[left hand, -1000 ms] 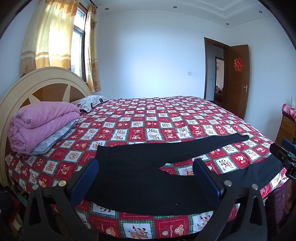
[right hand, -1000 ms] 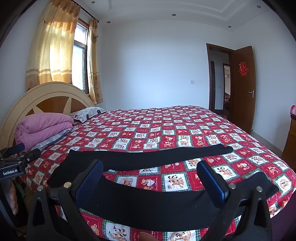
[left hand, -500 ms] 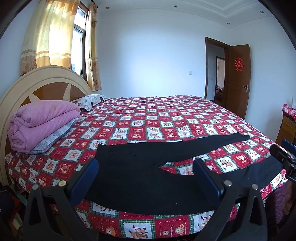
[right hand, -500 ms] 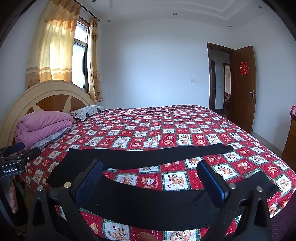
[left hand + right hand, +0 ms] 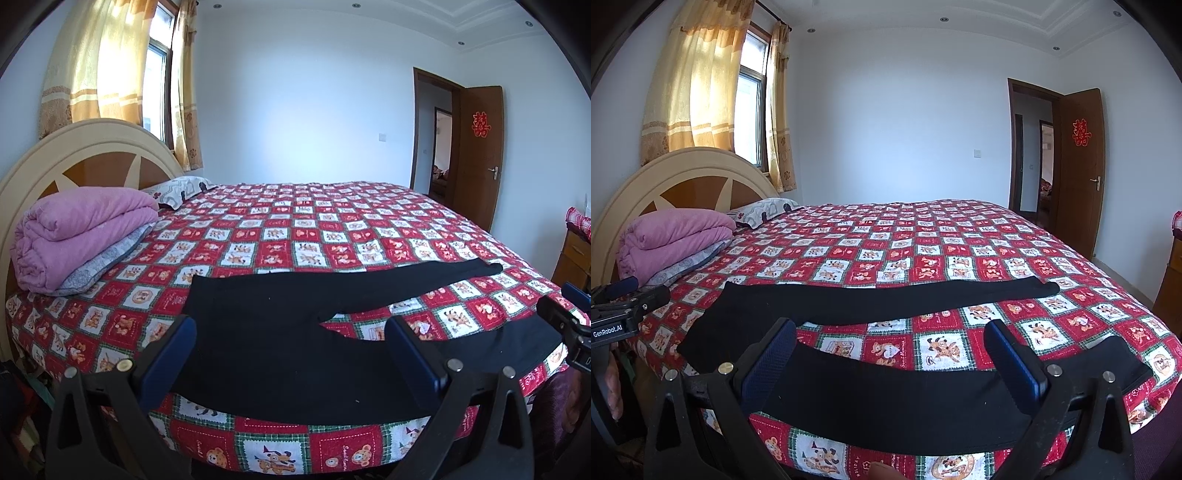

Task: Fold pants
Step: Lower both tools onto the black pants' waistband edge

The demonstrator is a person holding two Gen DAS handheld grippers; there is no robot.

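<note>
Black pants (image 5: pixel 266 325) lie flat on the bed near its front edge, waist to the left, the two legs spread apart to the right. In the right wrist view the pants (image 5: pixel 886 302) show the far leg stretched across and the near leg (image 5: pixel 905 398) along the bed edge. My left gripper (image 5: pixel 291 354) hovers open in front of the waist and seat, holding nothing. My right gripper (image 5: pixel 890 354) hovers open over the near leg, also holding nothing. Each gripper's body shows at the edge of the other's view.
The bed (image 5: pixel 314 229) has a red patchwork cover. A folded pink quilt (image 5: pixel 77 229) and a pillow (image 5: pixel 177 190) rest by the headboard (image 5: pixel 74 147) at left. A wooden door (image 5: pixel 478 155) stands open at the right. A wooden cabinet (image 5: pixel 576 254) is at far right.
Both views have shifted only slightly; the pants lie as before and both grippers stay open.
</note>
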